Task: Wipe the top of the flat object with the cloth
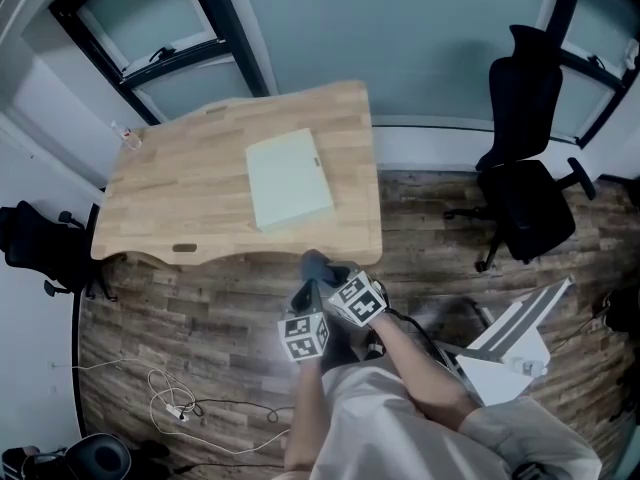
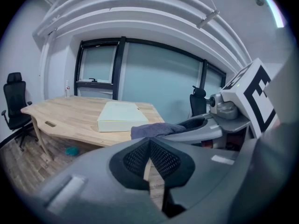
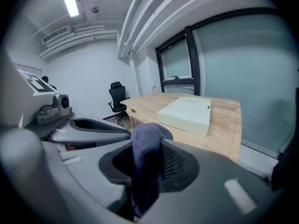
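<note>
A pale green flat box (image 1: 290,180) lies on the wooden table (image 1: 180,198), a little right of its middle. Both grippers hang over the floor just in front of the table's near edge, side by side and short of the box. My right gripper (image 3: 148,164) is shut on a blue-grey cloth (image 3: 145,146), which sticks up between its jaws; the box (image 3: 186,114) lies ahead of it. My left gripper (image 2: 149,158) is shut with nothing in it, its pads together. From the left gripper view, the cloth (image 2: 156,129) shows in the right gripper beside it, with the box (image 2: 119,116) beyond.
A black office chair (image 1: 525,178) stands right of the table and another (image 1: 40,243) at its left end. A small bottle (image 1: 127,136) stands on the table's far left corner. Cables (image 1: 175,403) lie on the wood floor; a white-grey object (image 1: 515,343) sits at lower right.
</note>
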Available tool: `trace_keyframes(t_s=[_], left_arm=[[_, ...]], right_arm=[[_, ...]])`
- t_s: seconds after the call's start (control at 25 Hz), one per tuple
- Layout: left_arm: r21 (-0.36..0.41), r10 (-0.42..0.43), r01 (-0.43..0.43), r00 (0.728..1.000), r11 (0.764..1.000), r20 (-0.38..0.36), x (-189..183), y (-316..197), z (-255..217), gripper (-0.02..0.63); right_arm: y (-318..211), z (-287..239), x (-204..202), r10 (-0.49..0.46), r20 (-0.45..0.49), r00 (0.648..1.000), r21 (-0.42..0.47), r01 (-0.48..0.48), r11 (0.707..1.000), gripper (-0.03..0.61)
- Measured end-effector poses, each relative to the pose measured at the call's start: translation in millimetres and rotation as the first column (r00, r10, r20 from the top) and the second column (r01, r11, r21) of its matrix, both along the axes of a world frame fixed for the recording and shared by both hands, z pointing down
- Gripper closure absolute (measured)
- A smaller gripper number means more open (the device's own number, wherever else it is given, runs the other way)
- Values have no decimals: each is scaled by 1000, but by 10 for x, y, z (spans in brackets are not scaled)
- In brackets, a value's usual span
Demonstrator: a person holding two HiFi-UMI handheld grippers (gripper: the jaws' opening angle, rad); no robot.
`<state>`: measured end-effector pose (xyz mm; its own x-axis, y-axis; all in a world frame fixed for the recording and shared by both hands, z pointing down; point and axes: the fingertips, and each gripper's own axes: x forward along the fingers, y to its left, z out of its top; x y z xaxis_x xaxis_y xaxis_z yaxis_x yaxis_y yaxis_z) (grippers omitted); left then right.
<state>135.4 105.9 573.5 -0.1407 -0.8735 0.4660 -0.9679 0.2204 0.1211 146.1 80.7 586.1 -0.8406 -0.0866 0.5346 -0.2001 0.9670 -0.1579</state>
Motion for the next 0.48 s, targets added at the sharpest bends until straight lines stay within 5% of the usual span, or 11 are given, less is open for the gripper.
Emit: trace_keyframes(t_s=[0.48], left_arm=[[18,-15,16,999,1000,-45,25,23,-12,606]], right_arm=[[1,22,40,4,-13,1000,19,-4,1000,465]])
